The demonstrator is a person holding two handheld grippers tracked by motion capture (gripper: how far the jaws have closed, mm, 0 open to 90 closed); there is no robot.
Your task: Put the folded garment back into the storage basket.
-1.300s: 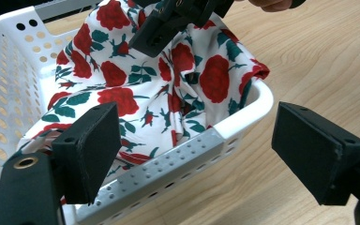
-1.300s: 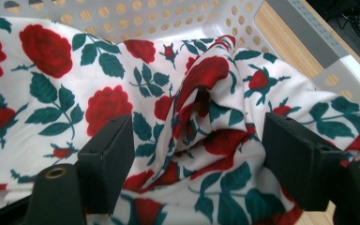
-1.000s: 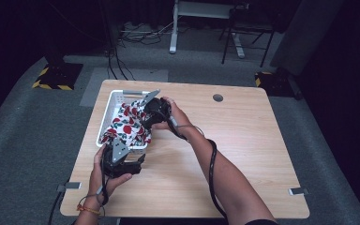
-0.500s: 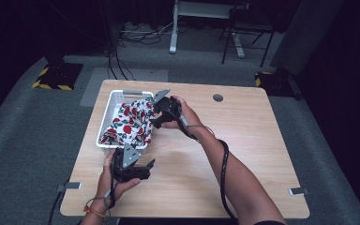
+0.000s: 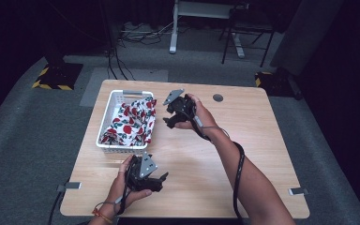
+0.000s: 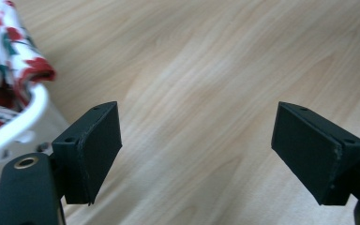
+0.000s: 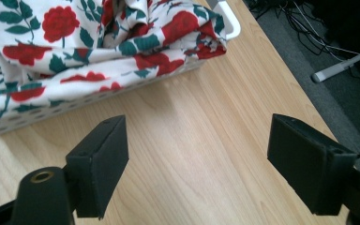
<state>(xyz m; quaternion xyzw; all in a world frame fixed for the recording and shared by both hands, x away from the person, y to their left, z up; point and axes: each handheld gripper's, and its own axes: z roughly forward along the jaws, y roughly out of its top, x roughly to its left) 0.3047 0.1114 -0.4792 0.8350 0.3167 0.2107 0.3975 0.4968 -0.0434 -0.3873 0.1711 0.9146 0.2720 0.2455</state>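
A white cloth with red flowers and green leaves (image 5: 132, 121) lies bunched in a white plastic basket (image 5: 104, 115) at the table's left. The cloth (image 7: 75, 42) spills over the basket's right rim (image 7: 229, 21). My right gripper (image 5: 168, 119) is held just right of the basket, open, with nothing between its jaws (image 7: 197, 161). My left gripper (image 5: 161, 180) is near the table's front edge, below the basket, open and empty over bare wood (image 6: 197, 154). In the left gripper view the basket's corner (image 6: 23, 126) with cloth (image 6: 4, 56) shows at the left.
The wooden table (image 5: 253, 140) has a round cable hole (image 5: 218, 98) at the back. A cable (image 5: 238, 168) trails along the right forearm. Beyond the table lie grey floor, cables and a desk frame (image 5: 206, 18).
Both grippers have let go of the cloth and drawn away from the basket: the right one to the right, the left one toward the front edge. The cloth now rests in the basket.
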